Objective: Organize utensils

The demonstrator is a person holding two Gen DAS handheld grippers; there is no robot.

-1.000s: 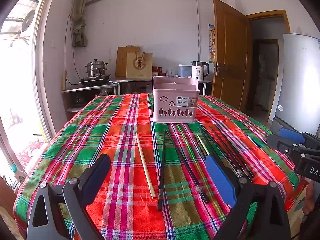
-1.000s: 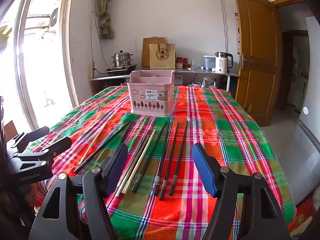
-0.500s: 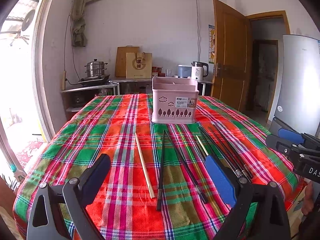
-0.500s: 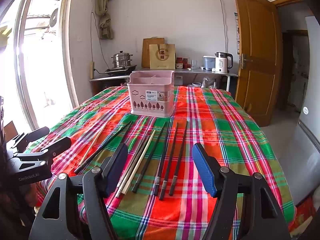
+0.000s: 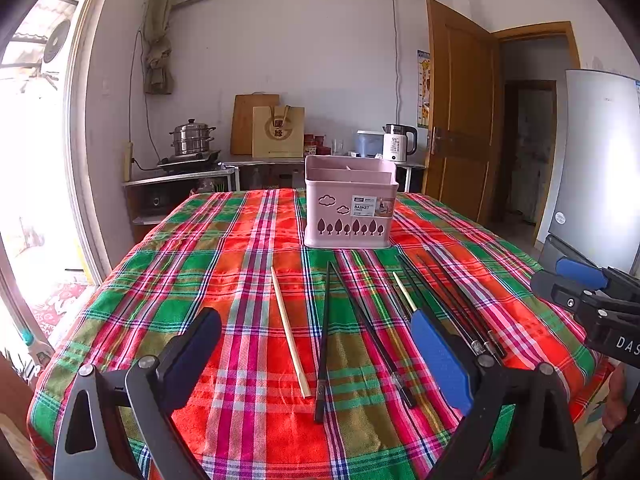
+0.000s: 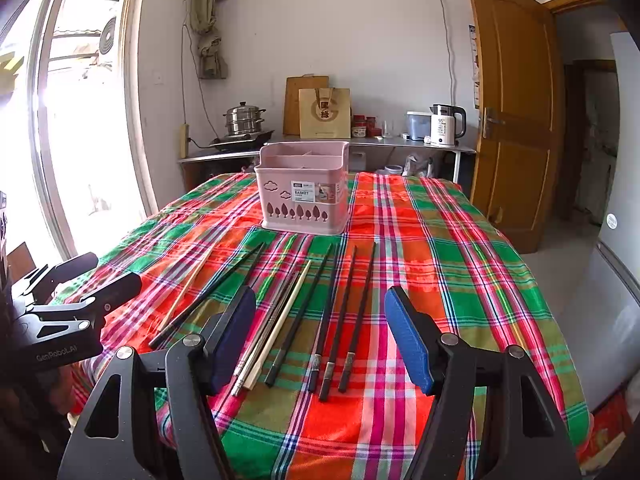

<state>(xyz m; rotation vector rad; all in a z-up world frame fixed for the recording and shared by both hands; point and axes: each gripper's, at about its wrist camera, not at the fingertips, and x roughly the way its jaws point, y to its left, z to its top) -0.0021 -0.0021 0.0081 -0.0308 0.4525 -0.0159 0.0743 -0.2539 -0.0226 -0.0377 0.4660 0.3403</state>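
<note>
Both tools, left and right, are held open and empty above chopsticks laid on the table before a pink basket.

A home kitchen: steamer pot, electric kettle, cutting board, fridge, plaid-clothed table

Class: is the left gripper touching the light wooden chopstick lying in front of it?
Apart. The left wrist view shows the left gripper open, its pads well clear of the light wooden chopstick.
</note>
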